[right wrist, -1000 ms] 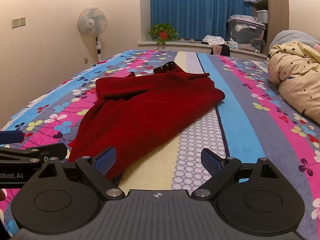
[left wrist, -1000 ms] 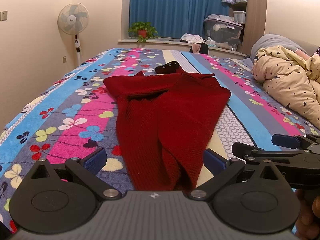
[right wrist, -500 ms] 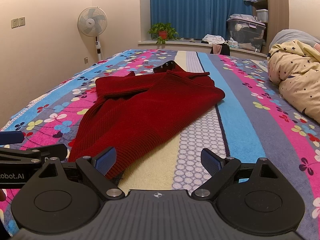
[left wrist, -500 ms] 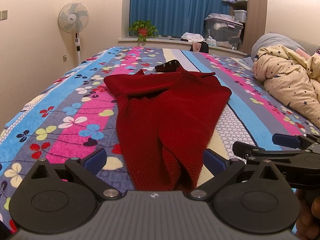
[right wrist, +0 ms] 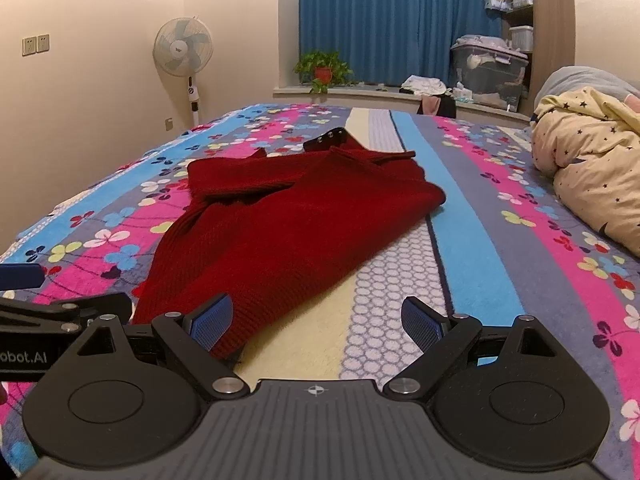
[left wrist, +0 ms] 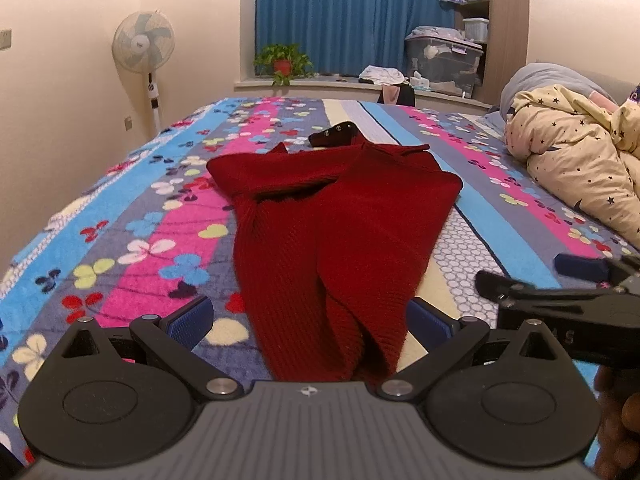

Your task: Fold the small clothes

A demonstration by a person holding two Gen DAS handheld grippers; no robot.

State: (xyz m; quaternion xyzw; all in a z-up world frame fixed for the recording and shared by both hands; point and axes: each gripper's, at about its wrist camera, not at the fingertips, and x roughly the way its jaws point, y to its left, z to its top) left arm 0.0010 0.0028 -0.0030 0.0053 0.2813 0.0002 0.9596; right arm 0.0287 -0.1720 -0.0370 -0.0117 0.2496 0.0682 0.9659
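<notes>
Sweater (left wrist: 340,240) near hem hidden behind left claw (left wrist: 308,322) body.

a home bedroom: flowered bed cover (left wrist: 132,216), blue curtains (left wrist: 352,20), standing fan (left wrist: 143,42)

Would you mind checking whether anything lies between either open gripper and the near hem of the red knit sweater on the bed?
Nothing visible does. The left gripper is open with the red knit sweater hem already between its fingers. The right gripper is open beside the hem's corner, with only bare bedspread ahead.
</notes>
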